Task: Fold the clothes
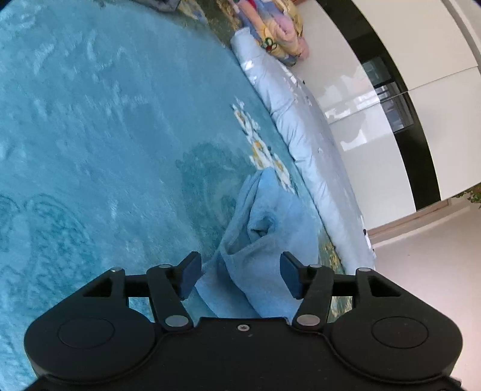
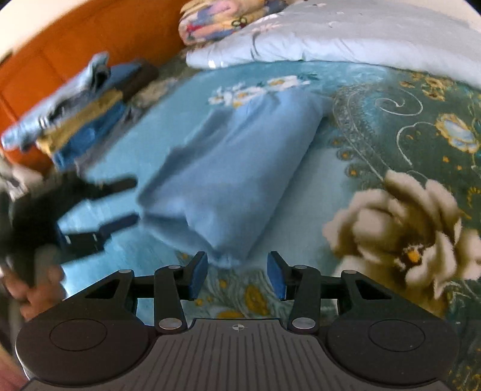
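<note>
A light blue garment [image 2: 234, 168] lies folded into a long bundle on the teal floral blanket [image 2: 375, 99] of a bed. In the left wrist view its rumpled end [image 1: 264, 228] rests between the fingers of my left gripper [image 1: 240, 264], whose jaws stand apart and do not squeeze it. The right wrist view shows that same left gripper [image 2: 135, 201], blurred, at the bundle's left edge. My right gripper [image 2: 237, 264] is open just short of the bundle's near corner, with only blanket between its fingers.
A stack of folded clothes [image 2: 84, 111] sits at the back left by an orange headboard [image 2: 60, 45]. A pale blue quilt [image 2: 345, 39] and a colourful rolled blanket [image 2: 216, 21] line the bed's far edge. A hand [image 2: 39, 285] holds the left gripper. White cabinets [image 1: 390, 90] stand beyond.
</note>
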Tool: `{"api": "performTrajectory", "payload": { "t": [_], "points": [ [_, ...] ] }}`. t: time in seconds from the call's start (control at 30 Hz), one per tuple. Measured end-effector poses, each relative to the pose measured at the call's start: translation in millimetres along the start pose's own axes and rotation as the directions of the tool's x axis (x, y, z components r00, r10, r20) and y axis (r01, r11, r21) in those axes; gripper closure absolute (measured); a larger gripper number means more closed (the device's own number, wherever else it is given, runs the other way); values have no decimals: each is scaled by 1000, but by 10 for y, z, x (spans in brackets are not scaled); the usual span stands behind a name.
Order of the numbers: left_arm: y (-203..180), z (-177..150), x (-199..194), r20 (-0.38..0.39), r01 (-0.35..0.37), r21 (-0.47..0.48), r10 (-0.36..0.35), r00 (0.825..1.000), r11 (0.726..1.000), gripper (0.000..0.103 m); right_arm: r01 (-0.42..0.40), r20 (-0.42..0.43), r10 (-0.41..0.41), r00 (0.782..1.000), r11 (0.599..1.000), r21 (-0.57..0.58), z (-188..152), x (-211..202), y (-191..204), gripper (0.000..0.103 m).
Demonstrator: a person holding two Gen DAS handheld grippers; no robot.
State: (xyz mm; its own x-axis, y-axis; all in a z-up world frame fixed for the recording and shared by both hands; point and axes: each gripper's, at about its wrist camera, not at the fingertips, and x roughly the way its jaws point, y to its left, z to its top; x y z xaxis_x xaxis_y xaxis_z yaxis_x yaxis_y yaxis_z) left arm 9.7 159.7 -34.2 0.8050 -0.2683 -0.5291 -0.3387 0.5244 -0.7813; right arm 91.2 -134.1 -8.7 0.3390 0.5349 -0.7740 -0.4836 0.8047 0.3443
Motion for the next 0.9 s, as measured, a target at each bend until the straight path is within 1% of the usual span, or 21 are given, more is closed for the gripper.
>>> {"api": "performTrajectory", "payload": {
  "t": [0.1,0.17,0.23,0.27,0.33,0.37,0.4,0.47,0.53,0.57,0.67,0.73,0.8,0.87,0.9],
  "points": [
    [-85,-2,-16,10,-5,41,5,1000,999,49,12,29,-12,999,1000,6,12,49,73,63],
    [-151,-8,-4,9,-19,77,18,1000,997,50,65,38,-65,997,998,-3,30,109,135,63],
    [-202,-13,16,6,-32,105,32,999,994,50,119,29,-119,992,993,-10,21,182,174,63],
    [-214,-15,30,3,-35,109,35,999,993,50,132,18,-131,991,991,-9,9,216,178,63],
    [-229,-19,55,2,-39,113,39,999,993,50,133,18,-133,991,991,0,-15,237,183,63],
    [-236,-26,62,5,-49,122,48,999,991,53,136,30,-136,990,991,4,-23,230,180,63],
    [-244,-37,67,13,-71,132,70,997,989,56,146,40,-146,988,989,11,-27,217,165,63],
    [-232,-50,80,18,-126,156,125,992,980,56,169,55,-171,984,985,29,-31,190,123,63],
    [-177,-67,116,8,-154,153,155,988,976,57,176,44,-178,983,983,43,-35,196,67,62],
    [-148,-75,135,2,-167,151,169,986,974,57,173,37,-175,984,984,49,-46,209,42,62],
    [-116,-68,88,1,-148,131,149,989,980,57,138,36,-139,990,989,47,-38,170,39,62],
    [-113,-49,0,11,-124,118,124,992,985,57,81,57,-84,995,996,46,-25,62,27,62],
    [-104,-32,-123,35,-93,105,90,995,990,51,33,87,-37,995,998,46,-8,-59,-4,59],
    [-78,-20,-210,52,-71,96,67,996,993,46,11,118,-18,993,998,60,9,-146,-79,36],
    [-56,-9,-212,49,-68,90,64,997,994,45,-9,126,-1,992,997,81,13,-163,-133,35]
  ]
}}
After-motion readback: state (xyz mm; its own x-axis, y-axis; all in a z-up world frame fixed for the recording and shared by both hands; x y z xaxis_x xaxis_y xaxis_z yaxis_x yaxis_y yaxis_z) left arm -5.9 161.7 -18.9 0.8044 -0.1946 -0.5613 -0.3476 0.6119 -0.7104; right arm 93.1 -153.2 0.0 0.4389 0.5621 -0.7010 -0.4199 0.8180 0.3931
